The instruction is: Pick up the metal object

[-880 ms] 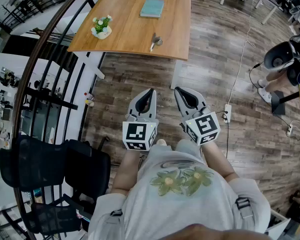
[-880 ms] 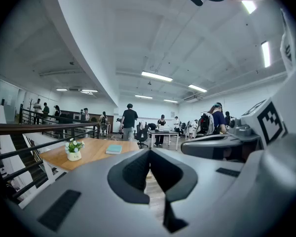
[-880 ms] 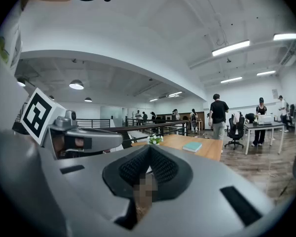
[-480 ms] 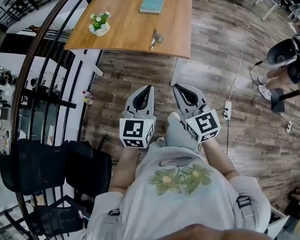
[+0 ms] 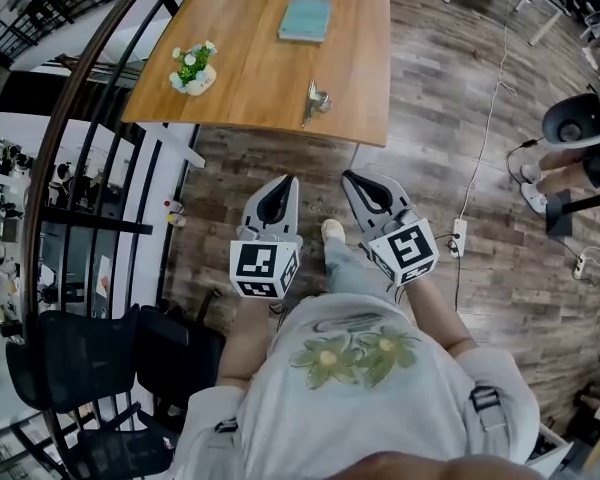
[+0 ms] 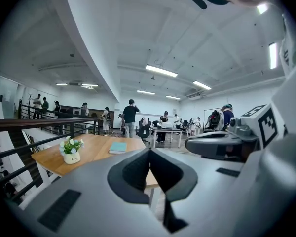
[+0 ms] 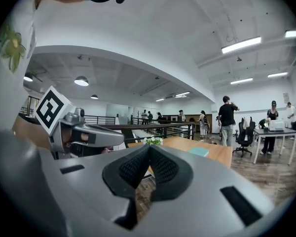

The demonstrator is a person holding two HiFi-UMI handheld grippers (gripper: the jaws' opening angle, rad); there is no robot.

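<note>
The metal object (image 5: 314,98) lies near the front edge of the wooden table (image 5: 250,78), in the head view. Both grippers hang over the floor short of the table, side by side. My left gripper (image 5: 290,180) (image 6: 149,151) is shut with nothing between its jaws. My right gripper (image 5: 348,177) (image 7: 149,148) is shut too and holds nothing. Each gripper view looks toward the table over its own closed jaws; the metal object does not show in either.
A small pot of flowers (image 5: 191,68) (image 6: 71,150) and a teal book (image 5: 306,19) (image 6: 119,147) (image 7: 203,151) sit on the table. A black railing (image 5: 90,158) runs along the left. Cables and a power strip (image 5: 458,232) lie on the floor at right. People stand in the background.
The table has come nearer in the head view as the person walks toward it. Both grippers stay shut and side by side.
</note>
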